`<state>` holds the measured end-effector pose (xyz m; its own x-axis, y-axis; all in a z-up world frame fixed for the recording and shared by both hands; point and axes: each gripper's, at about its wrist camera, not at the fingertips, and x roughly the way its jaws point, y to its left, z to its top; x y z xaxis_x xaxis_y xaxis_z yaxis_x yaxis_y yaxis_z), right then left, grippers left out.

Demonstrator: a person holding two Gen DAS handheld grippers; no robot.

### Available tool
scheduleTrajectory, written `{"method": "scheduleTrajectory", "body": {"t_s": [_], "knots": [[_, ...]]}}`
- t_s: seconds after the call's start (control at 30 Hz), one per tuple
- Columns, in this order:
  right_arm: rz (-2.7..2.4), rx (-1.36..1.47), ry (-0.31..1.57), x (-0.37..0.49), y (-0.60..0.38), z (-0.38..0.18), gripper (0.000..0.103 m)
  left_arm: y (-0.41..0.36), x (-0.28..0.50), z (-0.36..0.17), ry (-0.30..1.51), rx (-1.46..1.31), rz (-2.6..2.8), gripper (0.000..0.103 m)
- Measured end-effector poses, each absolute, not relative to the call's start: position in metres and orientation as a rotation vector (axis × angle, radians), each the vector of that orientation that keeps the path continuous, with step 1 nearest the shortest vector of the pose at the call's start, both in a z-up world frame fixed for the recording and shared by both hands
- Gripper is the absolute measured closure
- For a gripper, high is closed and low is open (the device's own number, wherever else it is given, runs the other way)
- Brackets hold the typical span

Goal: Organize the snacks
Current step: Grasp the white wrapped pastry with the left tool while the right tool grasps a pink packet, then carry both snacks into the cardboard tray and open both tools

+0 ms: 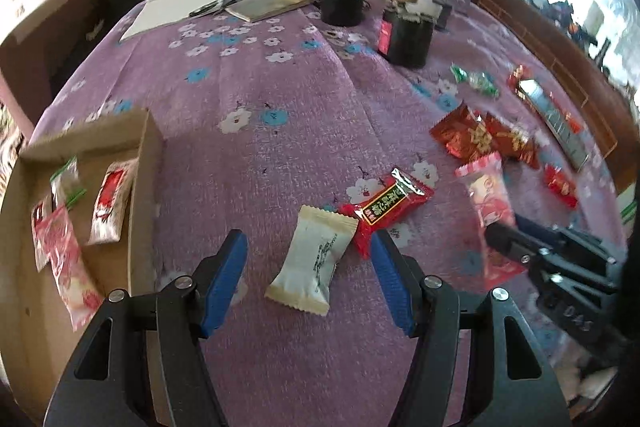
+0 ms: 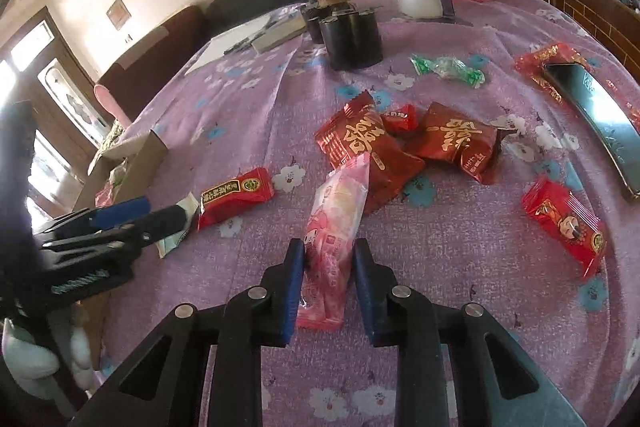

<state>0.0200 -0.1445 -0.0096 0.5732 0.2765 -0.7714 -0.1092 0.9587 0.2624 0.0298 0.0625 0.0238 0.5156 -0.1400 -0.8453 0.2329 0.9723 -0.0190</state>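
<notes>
Between the right gripper's (image 2: 326, 267) jaws sits a pink snack pack (image 2: 336, 223), squeezed tight on the purple desk (image 2: 260, 115). Left gripper (image 1: 310, 259) hangs half open over a white snack (image 1: 316, 259). Next, I think, both go into the cardboard box (image 1: 148, 155).

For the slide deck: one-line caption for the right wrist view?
Right gripper fingers closed on a pink snack packet on the purple floral cloth, red snack packets scattered beyond.

The left hand-held gripper (image 1: 308, 247) points downward with jaws apart; the right hand-held gripper (image 2: 329, 247) is clamped.
</notes>
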Motion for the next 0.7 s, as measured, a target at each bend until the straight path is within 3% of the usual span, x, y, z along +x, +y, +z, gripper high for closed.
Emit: {"method": "scheduleTrajectory", "body": {"t_s": [0.07, 0.2, 0.7], "knots": [[0.227, 0.191, 0.930, 0.019, -0.144, -0.010, 0.077, 0.058, 0.031, 0.018, 1.008, 0.135, -0.232, 0.041], [0.226, 0.189, 0.922, 0.019, -0.142, -0.011, 0.077, 0.056, 0.030, 0.013, 1.018, 0.152, -0.238, 0.079], [0.311, 0.292, 0.821, 0.005, -0.149, 0.006, 0.083, 0.118, -0.034, 0.069, 0.926, -0.145, -0.317, 0.079]]}}
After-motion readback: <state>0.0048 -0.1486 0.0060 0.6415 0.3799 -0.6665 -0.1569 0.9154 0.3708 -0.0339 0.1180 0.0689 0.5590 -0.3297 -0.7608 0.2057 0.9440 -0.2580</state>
